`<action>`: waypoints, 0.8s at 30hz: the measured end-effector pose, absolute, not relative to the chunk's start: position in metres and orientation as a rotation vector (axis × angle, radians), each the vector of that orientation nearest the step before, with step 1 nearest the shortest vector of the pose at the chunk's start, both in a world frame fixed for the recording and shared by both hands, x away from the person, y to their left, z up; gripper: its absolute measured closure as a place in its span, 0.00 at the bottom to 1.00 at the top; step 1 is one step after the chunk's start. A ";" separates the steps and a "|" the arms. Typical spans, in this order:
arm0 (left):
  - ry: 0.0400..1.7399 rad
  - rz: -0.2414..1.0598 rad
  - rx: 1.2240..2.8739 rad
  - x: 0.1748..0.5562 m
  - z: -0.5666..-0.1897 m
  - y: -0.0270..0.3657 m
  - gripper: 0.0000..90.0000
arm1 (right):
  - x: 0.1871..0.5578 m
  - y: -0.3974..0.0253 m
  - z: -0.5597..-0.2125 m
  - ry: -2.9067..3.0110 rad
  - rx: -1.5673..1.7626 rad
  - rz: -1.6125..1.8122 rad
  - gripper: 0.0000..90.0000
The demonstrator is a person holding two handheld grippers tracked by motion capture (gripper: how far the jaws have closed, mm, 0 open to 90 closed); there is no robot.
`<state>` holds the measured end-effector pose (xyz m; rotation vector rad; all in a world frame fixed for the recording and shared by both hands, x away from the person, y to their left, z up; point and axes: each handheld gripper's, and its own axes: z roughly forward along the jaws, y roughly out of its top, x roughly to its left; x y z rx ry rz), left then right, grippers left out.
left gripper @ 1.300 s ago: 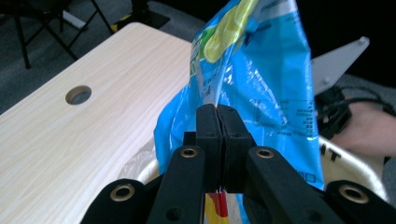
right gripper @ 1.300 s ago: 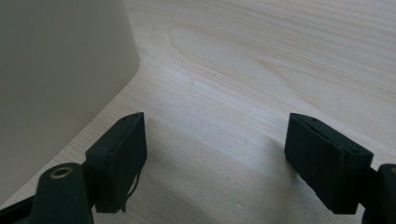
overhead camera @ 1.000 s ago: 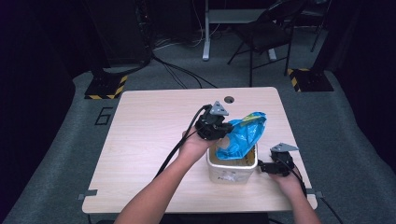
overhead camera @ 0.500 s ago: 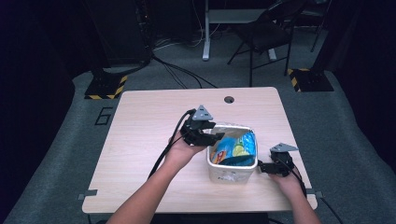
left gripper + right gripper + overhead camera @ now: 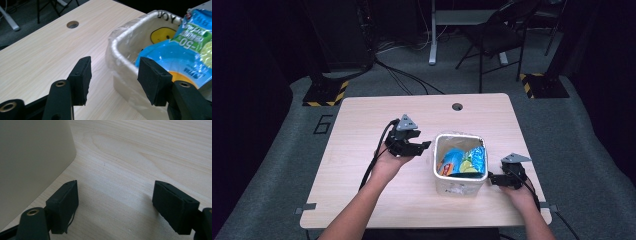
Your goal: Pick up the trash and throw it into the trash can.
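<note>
Between the spread fingers (image 5: 82,80) of the left gripper (image 5: 412,146) nothing is held; the right gripper (image 5: 497,179) is also released, empty, beside the bin's right wall. The blue snack bag (image 5: 459,161) lies inside the lined bin (image 5: 439,172), just right of the left fingers. Probably it is best to draw the hand away slowly, so the liner is not caught. The bin stands on the desk (image 5: 362,125).

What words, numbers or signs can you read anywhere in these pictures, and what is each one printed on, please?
"6": painted on the grey floor left of the table.
"50": on the green band of the blue snack bag in the bin.
"YOR": partial dark lettering on the bin's inner rim, cut off by the bag.
Smaller print on the bag: too blurred to read.
</note>
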<state>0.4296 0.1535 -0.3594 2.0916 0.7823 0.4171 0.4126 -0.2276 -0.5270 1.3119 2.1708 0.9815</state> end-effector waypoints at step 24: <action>0.952 0.480 2.053 0.425 -0.398 0.224 0.43 | 0.412 -0.228 -0.527 2.175 1.311 0.985 0.23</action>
